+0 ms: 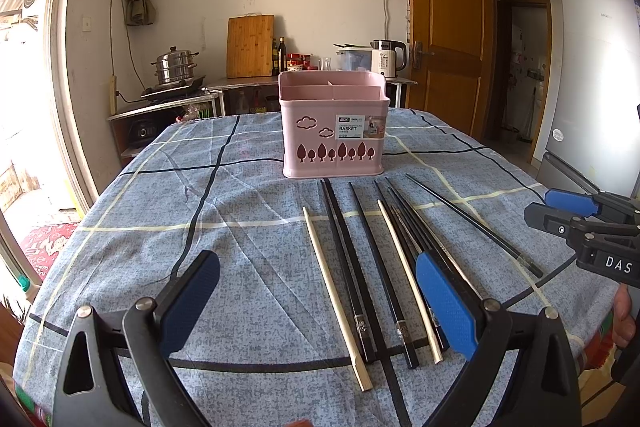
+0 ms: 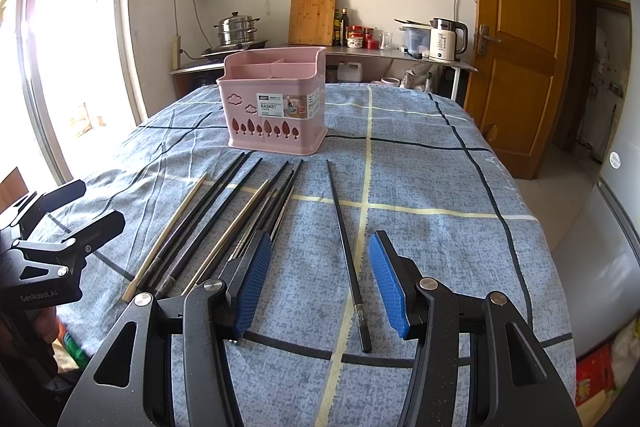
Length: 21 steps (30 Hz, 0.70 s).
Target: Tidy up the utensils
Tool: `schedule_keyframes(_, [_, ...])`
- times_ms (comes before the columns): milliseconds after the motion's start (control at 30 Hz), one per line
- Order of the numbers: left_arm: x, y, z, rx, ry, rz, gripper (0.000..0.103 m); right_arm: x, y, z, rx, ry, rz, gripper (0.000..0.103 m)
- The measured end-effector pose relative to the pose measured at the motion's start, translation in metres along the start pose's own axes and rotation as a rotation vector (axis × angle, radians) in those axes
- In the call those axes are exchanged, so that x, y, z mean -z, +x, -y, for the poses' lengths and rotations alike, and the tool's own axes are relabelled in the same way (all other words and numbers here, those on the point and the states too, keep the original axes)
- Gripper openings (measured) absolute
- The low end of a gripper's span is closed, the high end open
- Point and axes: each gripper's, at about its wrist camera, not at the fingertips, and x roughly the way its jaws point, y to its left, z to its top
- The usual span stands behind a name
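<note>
A pink utensil basket (image 1: 334,131) (image 2: 276,107) with divided compartments stands on the blue checked tablecloth (image 1: 240,227). In front of it lie several chopsticks: black ones (image 1: 348,267) (image 2: 208,223), two pale wooden ones (image 1: 336,295) (image 2: 168,231), and a single black chopstick (image 2: 346,251) (image 1: 472,223) apart at the right. My left gripper (image 1: 320,299) is open above the near ends of the group. My right gripper (image 2: 320,275) is open, its blue pads either side of the single black chopstick, above it. Neither holds anything.
Beyond the table a counter (image 1: 240,83) holds a steel pot (image 1: 176,67), a cutting board (image 1: 250,47), bottles and a kettle (image 1: 386,59). A wooden door (image 1: 448,27) and a fridge (image 1: 596,87) stand at the right. A bright window is at the left.
</note>
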Motion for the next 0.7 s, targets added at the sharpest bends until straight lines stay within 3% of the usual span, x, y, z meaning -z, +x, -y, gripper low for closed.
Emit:
schedule_keyframes(467, [0.001,0.010,-0.002,0.007,0.002,-0.021,0.100,0.001,0.003,0.002,-0.004,0.001,-0.004,0.052])
schedule_keyframes(700, [-0.004,0.044,-0.017,0.017,-0.022,-0.119,0.100,-0.007,0.014,-0.004,-0.013,-0.014,-0.013,0.052])
